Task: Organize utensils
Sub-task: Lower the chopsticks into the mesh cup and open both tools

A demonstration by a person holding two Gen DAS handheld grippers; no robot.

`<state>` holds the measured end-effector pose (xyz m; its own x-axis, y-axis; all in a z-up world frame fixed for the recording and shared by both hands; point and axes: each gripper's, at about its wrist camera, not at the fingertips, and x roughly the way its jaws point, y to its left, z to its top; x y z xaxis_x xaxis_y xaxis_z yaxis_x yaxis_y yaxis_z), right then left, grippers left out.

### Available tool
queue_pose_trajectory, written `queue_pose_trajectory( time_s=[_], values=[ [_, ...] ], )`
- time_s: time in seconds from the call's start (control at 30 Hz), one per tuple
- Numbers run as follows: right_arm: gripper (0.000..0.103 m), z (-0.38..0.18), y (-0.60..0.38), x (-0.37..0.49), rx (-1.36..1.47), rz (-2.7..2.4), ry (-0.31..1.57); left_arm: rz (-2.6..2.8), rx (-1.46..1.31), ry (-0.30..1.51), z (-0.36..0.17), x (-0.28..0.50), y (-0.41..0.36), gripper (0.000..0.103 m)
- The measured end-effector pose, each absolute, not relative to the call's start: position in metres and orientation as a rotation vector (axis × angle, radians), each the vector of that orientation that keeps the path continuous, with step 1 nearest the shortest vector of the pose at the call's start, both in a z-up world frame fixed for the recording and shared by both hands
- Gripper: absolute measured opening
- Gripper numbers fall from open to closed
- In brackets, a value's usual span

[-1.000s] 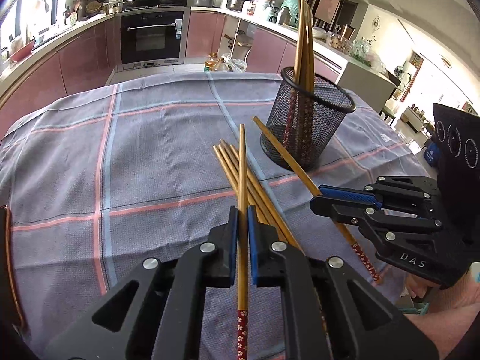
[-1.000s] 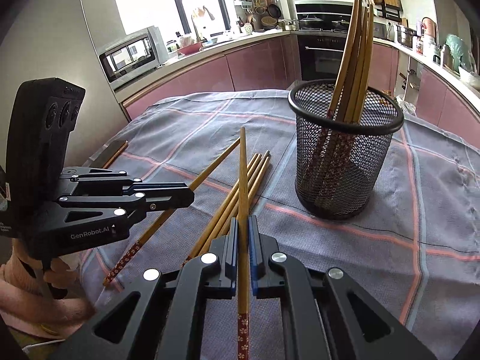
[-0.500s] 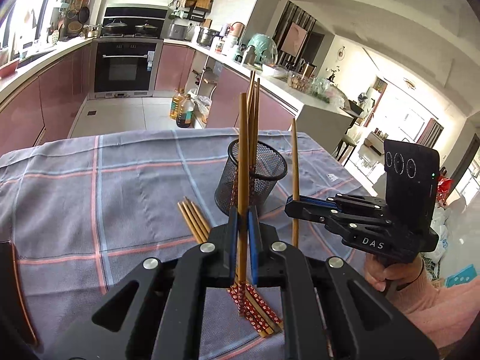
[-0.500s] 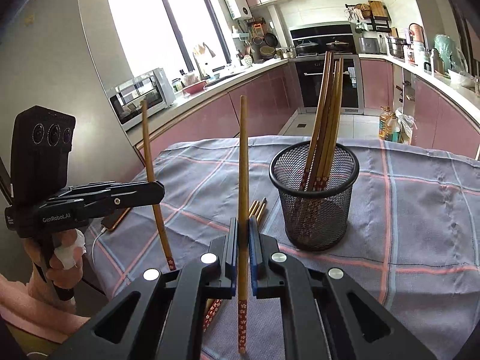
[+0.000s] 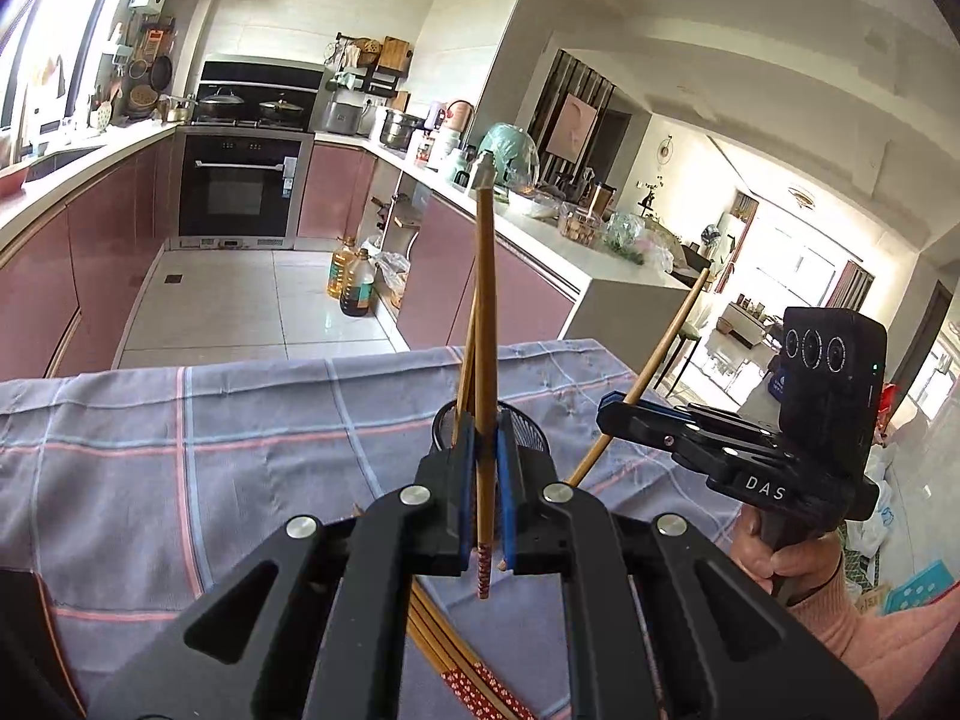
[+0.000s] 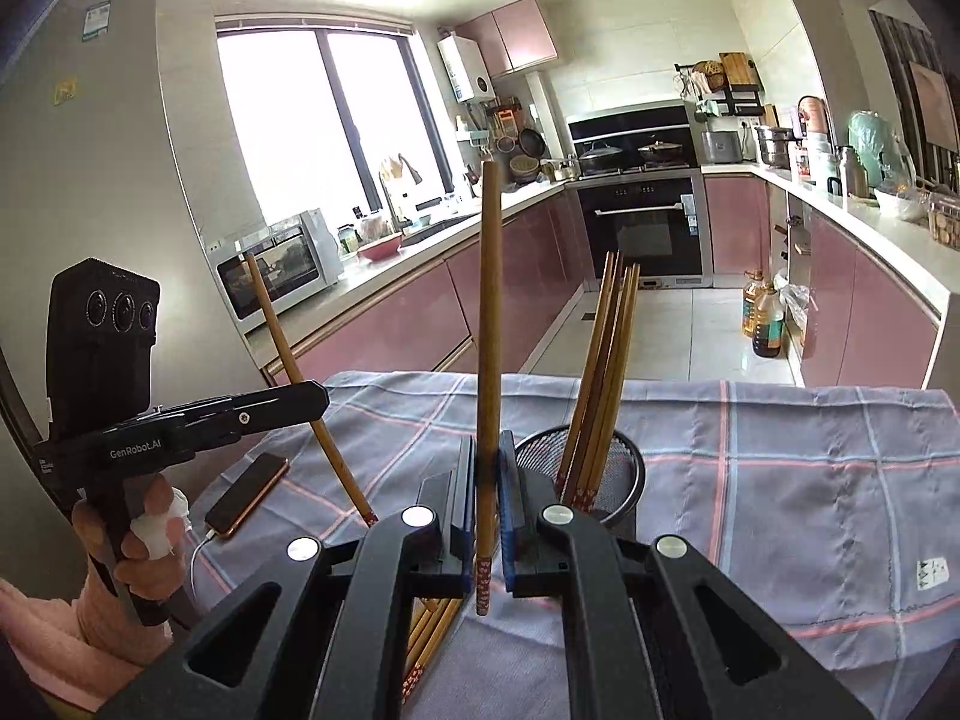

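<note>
Bamboo chopsticks stand upright, one clamped in each closed gripper: left gripper (image 5: 485, 492), right gripper (image 6: 487, 498). Decorated ends hang down, likely for dropping into the mesh holder (image 6: 624, 480) at one o'clock. Loose chopsticks (image 6: 429, 630) lie at six o'clock.

Lettering, two items legible. "DAS" stood in white on the side of the right gripper (image 5: 606, 414), left wrist view. "GenRobot.AI" stood in white on the side of the left gripper (image 6: 321, 397), right wrist view. Stickers on the refrigerator (image 6: 90, 180) were unreadable.
</note>
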<state>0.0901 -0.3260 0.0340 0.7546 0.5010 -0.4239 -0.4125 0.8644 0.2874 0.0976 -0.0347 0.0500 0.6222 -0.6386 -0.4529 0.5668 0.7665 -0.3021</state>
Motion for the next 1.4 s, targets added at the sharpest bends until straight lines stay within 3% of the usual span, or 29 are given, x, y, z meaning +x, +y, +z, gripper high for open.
queue_pose_trajectory(
  time_s=[0.5,1.4],
  values=[
    [0.006,0.068,-0.342,0.115,0.179,0.445,0.415,-0.704,-0.115,0.474,0.097,0.129,-0.071,0.007],
    [0.007,-0.011,-0.328,0.180,0.198,0.387,0.732,-0.639,0.124,0.753,0.020,0.192,-0.124,0.009]
  ],
)
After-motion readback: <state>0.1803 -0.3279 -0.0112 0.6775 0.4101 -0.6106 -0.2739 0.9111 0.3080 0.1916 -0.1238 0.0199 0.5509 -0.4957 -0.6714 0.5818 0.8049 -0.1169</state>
